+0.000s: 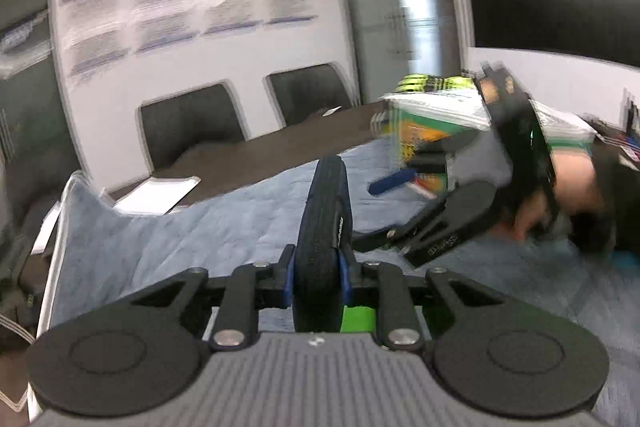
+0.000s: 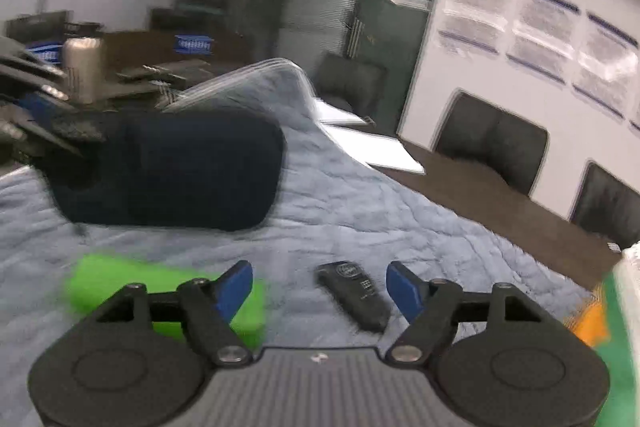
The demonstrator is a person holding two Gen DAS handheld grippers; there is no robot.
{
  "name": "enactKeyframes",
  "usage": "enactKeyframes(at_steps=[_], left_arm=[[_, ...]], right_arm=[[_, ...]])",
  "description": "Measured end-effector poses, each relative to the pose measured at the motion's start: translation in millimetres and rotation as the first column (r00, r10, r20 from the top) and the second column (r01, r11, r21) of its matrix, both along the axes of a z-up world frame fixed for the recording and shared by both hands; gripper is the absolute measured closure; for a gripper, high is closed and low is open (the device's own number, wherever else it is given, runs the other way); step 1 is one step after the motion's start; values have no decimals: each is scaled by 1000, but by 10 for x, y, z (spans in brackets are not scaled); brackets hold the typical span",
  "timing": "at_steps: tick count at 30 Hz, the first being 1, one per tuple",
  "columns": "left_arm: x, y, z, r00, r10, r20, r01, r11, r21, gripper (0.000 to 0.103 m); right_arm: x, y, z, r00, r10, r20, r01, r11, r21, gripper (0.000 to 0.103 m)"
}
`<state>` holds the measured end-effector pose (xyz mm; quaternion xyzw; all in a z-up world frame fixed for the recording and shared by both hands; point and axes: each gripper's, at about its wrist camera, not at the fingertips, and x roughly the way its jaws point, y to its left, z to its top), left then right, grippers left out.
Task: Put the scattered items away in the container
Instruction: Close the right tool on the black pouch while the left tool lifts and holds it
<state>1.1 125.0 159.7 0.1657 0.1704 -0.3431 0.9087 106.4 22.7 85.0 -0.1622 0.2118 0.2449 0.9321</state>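
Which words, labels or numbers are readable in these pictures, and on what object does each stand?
None reads clearly.
Wall posters: blurred.
Small black remote: round logo and marks, too small.
Dark case in left gripper: side print blurred.
Right gripper: white print on its arm, blurred.

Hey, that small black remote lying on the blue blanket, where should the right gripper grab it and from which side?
Grip the black remote across its narrow width near mid-length, coming down from above. It lies flat and slanted on the blanket, so probably rotate the open right gripper until its fingers straddle the long sides.

Office meeting room, long dark conference table (image 1: 280, 143), black chairs (image 1: 192, 123), framed notices (image 1: 180, 7) on white wall
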Motion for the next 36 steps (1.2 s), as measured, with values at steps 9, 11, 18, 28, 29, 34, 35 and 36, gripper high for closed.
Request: enactKeyframes(at_steps=[9,11,18,28,29,34,35,36], left_arm=[[-712,-38,-607,839,-536,-92,534,844,-44,83],[-787,-76,-641,829,-554,-77,553,832,-41,82],[-713,-142,-857,871,-473,-134,486,870,85,67],[-832,-106,-1079,932,-354,-72,361,919,160,71],[-853,-99,-1095,933,-352,-66,359,919,164,73],[-897,32,-1051,950,-308,-54,312,941,131,67],[-906,73,-1055,944,-328,-41,331,937,114,65],[-926,86,-1050,933,-359,-24,359,927,107,65]], right_arm=[[-1666,-424,-312,867,497,16,-494,865,-90,48],[-1833,-487,-319,875,483,28,-479,874,-80,74],[-1613,-467,-303,893,450,-16,-450,893,21,90],[-1135,-180,-499,861,494,-122,-502,863,-55,52],[-1123,-159,-479,849,510,-138,-520,853,-42,64],[-1448,-231,-281,831,547,-99,-555,827,-86,82],[-1516,-278,-259,837,541,-86,-547,835,-69,82],[-1552,-314,-256,844,530,-79,-535,844,-49,82]])
